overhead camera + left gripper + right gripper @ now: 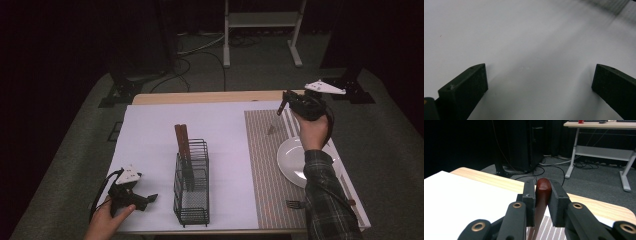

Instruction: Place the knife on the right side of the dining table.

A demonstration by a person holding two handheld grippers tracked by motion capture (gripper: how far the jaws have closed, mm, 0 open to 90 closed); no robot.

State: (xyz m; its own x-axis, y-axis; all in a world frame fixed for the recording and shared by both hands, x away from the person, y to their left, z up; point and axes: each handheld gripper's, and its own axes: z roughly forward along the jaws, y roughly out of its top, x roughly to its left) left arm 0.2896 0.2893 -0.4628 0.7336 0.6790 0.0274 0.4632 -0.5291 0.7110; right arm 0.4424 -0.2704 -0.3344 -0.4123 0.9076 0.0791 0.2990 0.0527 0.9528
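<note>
While our right gripper hangs over the far right corner of the table, its jaws are clamped on the brown wooden handle of a piece of cutlery, likely a knife, type unclear. High view: long axis steep, handle end up in the jaws, thin metal end slanting down and left to a tip just above the striped placemat, beyond the white plate. Right gripper view: rounded red-brown handle end pokes up between both pads, which press on it from each side; metal end hidden there, placemat stripes under the jaws, wood table edge and white sheet ahead. Our left gripper rests at the near left of the white sheet, jaws spread wide with nothing between them; left gripper view has both pads far apart over bare white surface. High view also gives a black wire caddy mid-table holding two brown-handled utensils upright, and a fork lying flat on the placemat's near edge, tines left
</note>
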